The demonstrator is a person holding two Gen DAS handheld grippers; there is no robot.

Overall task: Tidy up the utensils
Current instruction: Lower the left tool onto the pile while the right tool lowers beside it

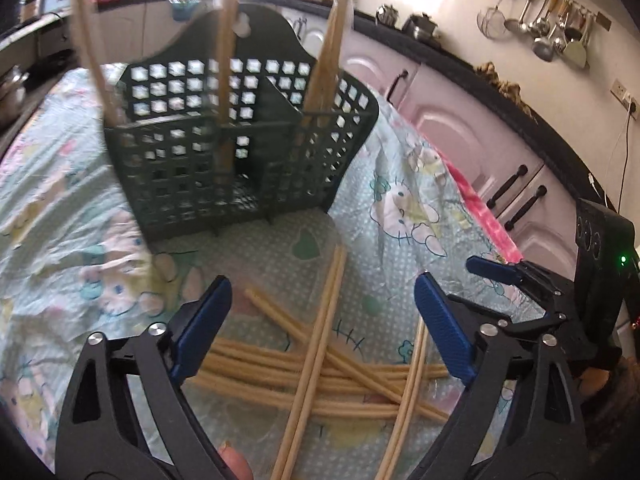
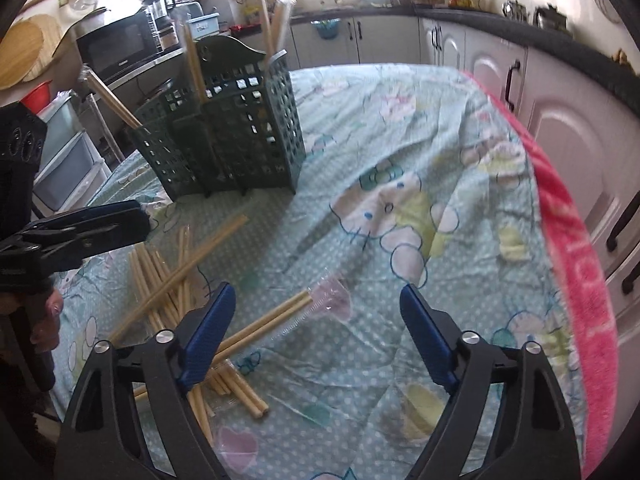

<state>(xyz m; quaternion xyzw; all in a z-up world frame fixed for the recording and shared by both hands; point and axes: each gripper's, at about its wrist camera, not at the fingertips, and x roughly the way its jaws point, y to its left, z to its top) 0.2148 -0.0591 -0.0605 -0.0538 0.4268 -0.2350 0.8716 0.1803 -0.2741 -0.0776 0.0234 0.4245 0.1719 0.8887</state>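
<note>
1. Here, left gripper (image 1: pixel 322 320): jaws spread wide, gripping nothing, hanging over the pile of bamboo chopsticks (image 1: pixel 320 364).
2. Right gripper (image 2: pixel 318 338): jaws apart, empty; a plastic-sleeved chopstick pair (image 2: pixel 276 316) lies between the fingers, untouched.
3. Ahead of both: green lattice utensil basket (image 1: pixel 240 152) on the cartoon-print tablecloth (image 2: pixel 400 160), chopsticks standing in its compartments.
4. Beyond: kitchen cabinets (image 1: pixel 460 120).

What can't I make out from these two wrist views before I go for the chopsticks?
- Loose chopsticks pile: near ends run under the left gripper and off the bottom edge in the left wrist view, so no count.
- Green basket: its floor and the lower ends of the standing chopsticks are screened by the lattice walls and motion blur.
- Wrapped pair: the near end is hidden behind the right gripper finger in the right wrist view.
</note>
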